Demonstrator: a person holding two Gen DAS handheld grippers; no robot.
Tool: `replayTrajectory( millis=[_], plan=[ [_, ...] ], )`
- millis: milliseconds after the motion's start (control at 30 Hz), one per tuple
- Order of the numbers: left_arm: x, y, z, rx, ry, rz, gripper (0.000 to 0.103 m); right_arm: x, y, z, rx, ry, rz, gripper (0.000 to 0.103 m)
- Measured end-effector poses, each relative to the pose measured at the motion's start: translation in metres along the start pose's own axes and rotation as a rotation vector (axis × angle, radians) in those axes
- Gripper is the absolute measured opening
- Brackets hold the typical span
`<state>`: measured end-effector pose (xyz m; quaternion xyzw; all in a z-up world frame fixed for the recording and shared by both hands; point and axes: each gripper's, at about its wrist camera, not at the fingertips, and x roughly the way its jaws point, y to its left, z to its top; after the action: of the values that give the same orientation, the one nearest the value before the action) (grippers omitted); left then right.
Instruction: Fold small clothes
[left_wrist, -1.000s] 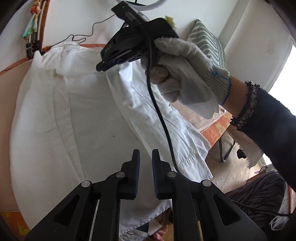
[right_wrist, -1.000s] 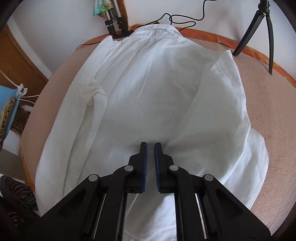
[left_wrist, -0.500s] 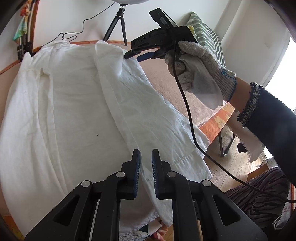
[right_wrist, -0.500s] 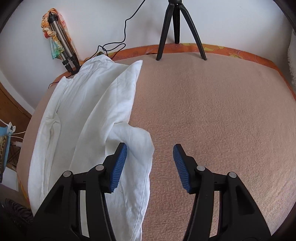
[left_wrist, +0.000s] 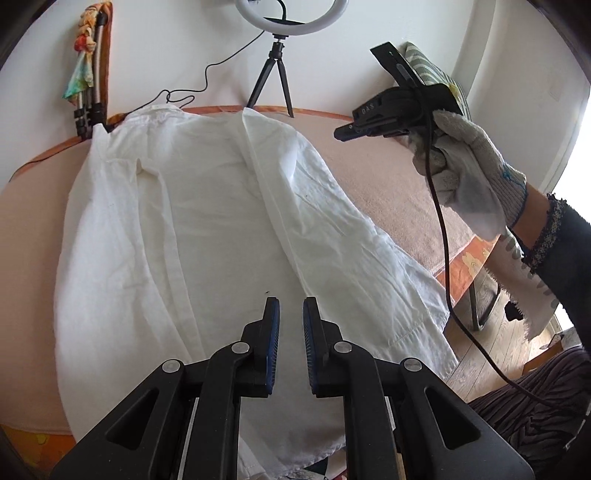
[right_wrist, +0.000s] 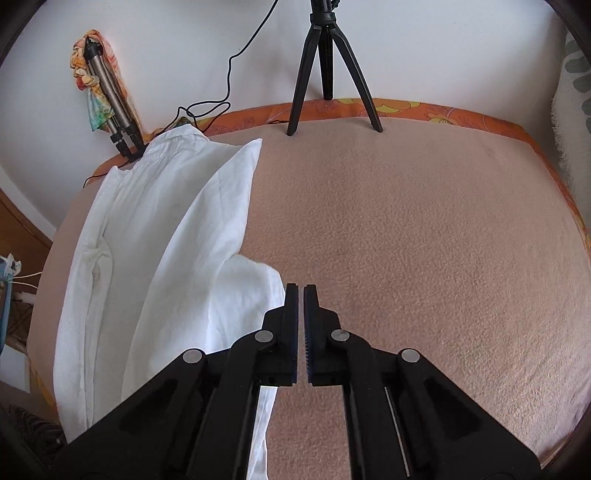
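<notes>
A white shirt lies flat on the pink blanket, collar at the far end, both side panels folded inward. My left gripper hovers over the shirt's near hem, its jaws nearly closed with a narrow gap and nothing between them. My right gripper is shut and empty, above bare blanket just right of the shirt. In the left wrist view the right gripper is held up in a gloved hand, right of the shirt.
A ring light on a black tripod stands at the far edge, also in the right wrist view. A folded tripod with a colourful cloth leans at the far left. A striped cushion is at right. The table edge and wooden floor are at the right.
The right gripper let go of the shirt's right panel, swung right over the bare blanket, opened, then shut again. The left gripper moved back a little above the hem.
</notes>
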<state>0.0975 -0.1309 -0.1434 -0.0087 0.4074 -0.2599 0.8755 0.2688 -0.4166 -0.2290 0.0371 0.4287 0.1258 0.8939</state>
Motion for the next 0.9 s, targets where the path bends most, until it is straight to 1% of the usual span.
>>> replayTrajectory(
  millis=[100, 200, 233, 267, 300, 333, 367, 433, 500, 567, 633, 700, 733, 767, 800, 833, 867, 900],
  plan=[
    [-0.005, -0.001, 0.005, -0.01, -0.006, -0.02, 0.011, -0.025, -0.007, -0.027, 0.027, 0.011, 0.041, 0.004],
    [-0.009, -0.001, 0.017, -0.029, -0.005, -0.055, 0.011, -0.054, -0.018, -0.059, 0.044, 0.005, 0.063, 0.005],
    [-0.011, 0.0, 0.022, -0.036, -0.007, -0.065, 0.012, -0.062, -0.021, -0.071, 0.058, 0.01, 0.074, 0.012],
    [-0.013, 0.001, 0.027, -0.044, -0.007, -0.075, 0.017, -0.068, -0.024, -0.083, 0.074, 0.017, 0.083, 0.028],
    [-0.014, 0.002, 0.034, -0.05, 0.0, -0.083, 0.025, -0.074, -0.026, -0.097, 0.088, 0.019, 0.098, 0.038],
    [-0.015, 0.003, 0.041, -0.056, 0.002, -0.093, 0.027, -0.079, -0.028, -0.111, 0.103, 0.021, 0.117, 0.051],
    [-0.017, 0.003, 0.048, -0.057, 0.001, -0.105, 0.027, -0.083, -0.029, -0.125, 0.118, 0.025, 0.144, 0.052],
    [-0.018, 0.004, 0.063, -0.057, -0.008, -0.106, 0.027, -0.086, -0.029, -0.151, 0.146, 0.048, 0.191, 0.052],
    [-0.02, 0.006, 0.075, -0.065, -0.027, -0.102, 0.027, -0.086, -0.024, -0.173, 0.159, 0.061, 0.206, 0.052],
    [-0.021, 0.006, 0.079, -0.074, -0.053, -0.109, 0.027, -0.086, -0.016, -0.189, 0.138, 0.075, 0.193, 0.052],
    [-0.022, 0.005, 0.077, -0.07, -0.063, -0.094, 0.027, -0.086, -0.008, -0.2, 0.113, 0.084, 0.169, 0.052],
    [-0.019, 0.007, 0.074, -0.084, -0.052, -0.101, 0.027, -0.083, -0.005, -0.21, 0.111, 0.096, 0.142, 0.052],
    [-0.017, 0.009, 0.072, -0.09, -0.038, -0.1, 0.027, -0.08, -0.004, -0.215, 0.124, 0.114, 0.143, 0.052],
    [-0.015, 0.01, 0.07, -0.094, -0.028, -0.101, 0.027, -0.083, -0.002, -0.219, 0.126, 0.095, 0.129, 0.052],
    [-0.015, 0.011, 0.069, -0.094, -0.024, -0.096, 0.027, -0.084, 0.0, -0.221, 0.124, 0.089, 0.118, 0.049],
    [-0.015, 0.013, 0.067, -0.092, -0.026, -0.084, 0.027, -0.085, 0.002, -0.222, 0.126, 0.092, 0.121, 0.036],
    [-0.018, 0.014, 0.066, -0.091, -0.027, -0.075, 0.027, -0.085, 0.004, -0.223, 0.123, 0.095, 0.119, 0.017],
    [-0.019, 0.016, 0.063, -0.093, -0.029, -0.074, 0.027, -0.085, 0.007, -0.224, 0.119, 0.1, 0.108, 0.01]
  ],
)
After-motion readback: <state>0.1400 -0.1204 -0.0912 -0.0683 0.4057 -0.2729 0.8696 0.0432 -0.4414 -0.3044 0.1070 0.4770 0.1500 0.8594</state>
